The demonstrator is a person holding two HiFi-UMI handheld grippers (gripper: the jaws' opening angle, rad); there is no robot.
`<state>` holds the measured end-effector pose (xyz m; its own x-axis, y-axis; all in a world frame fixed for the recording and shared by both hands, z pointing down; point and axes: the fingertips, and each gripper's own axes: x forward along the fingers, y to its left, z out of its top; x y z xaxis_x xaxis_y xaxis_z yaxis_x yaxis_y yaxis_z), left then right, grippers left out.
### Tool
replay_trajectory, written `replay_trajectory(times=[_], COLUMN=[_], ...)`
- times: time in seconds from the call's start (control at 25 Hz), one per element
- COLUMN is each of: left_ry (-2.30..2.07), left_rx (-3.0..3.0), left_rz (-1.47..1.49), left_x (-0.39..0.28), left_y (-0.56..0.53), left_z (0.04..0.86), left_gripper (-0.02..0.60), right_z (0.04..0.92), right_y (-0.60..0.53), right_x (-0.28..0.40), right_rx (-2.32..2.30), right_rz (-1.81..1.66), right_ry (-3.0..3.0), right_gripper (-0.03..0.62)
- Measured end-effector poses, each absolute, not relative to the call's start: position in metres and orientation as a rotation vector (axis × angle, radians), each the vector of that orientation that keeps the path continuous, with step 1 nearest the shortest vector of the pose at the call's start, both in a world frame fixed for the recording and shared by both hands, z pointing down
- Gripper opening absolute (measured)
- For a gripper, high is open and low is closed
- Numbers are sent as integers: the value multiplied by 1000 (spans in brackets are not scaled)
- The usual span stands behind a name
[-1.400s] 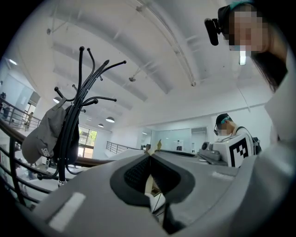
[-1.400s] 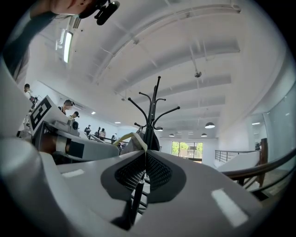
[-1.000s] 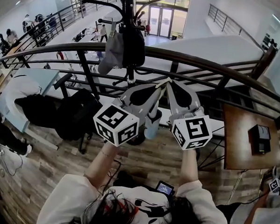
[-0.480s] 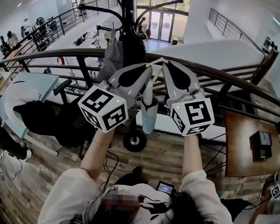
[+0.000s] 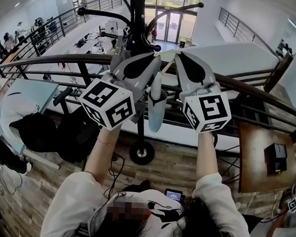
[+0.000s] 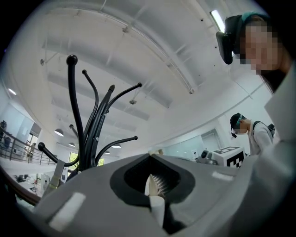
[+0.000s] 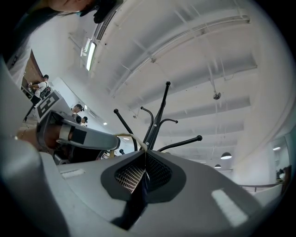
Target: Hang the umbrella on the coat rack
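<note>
A folded pale-blue umbrella (image 5: pixel 156 105) hangs upright between my two raised grippers. My left gripper (image 5: pixel 157 61) is shut on its white top end (image 6: pixel 156 200). My right gripper (image 5: pixel 179 56) is shut on a thin dark strap (image 7: pixel 138 190) at the umbrella's top, and a beige cord loop (image 7: pixel 126 136) arcs from those jaws toward the left gripper. The black coat rack (image 5: pixel 138 21) stands just beyond the tips. Its curved hooks (image 6: pixel 121 94) (image 7: pixel 181 142) spread above and ahead of both jaws. The cord touches no hook.
A curved metal railing (image 5: pixel 253 91) runs behind the rack, with a drop to a lower floor beyond. The rack's round base (image 5: pixel 142 152) sits on wood flooring. A brown table (image 5: pixel 262 161) is at the right, a black bag and chair (image 5: pixel 68 128) at the left. People stand nearby (image 6: pixel 252 132).
Both grippers have lifted the umbrella upward and closer to the rack's hooks. The grey item hanging on the rack is now mostly hidden behind the left gripper.
</note>
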<state>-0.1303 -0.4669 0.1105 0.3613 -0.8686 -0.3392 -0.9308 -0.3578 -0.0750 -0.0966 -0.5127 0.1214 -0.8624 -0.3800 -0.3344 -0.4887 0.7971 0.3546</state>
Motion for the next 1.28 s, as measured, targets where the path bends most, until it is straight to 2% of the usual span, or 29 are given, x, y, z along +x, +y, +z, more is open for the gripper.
replay_trajectory(times=[0.48, 0.8, 1.28], left_ry=[1684, 1787, 1766], left_rx=[-2343, -2368, -2389], left_rz=[384, 363, 278], left_x=[-191, -226, -220], left_y=[-507, -531, -547], left_z=[115, 148, 180], left_gripper=[0, 0, 2], right_z=[133, 164, 185], right_y=[-558, -579, -571], right_x=[-155, -189, -214], right_rx=[-641, -611, -497], right_rz=[623, 595, 543], right_ry=[2781, 2860, 2883], right_gripper=[26, 26, 26])
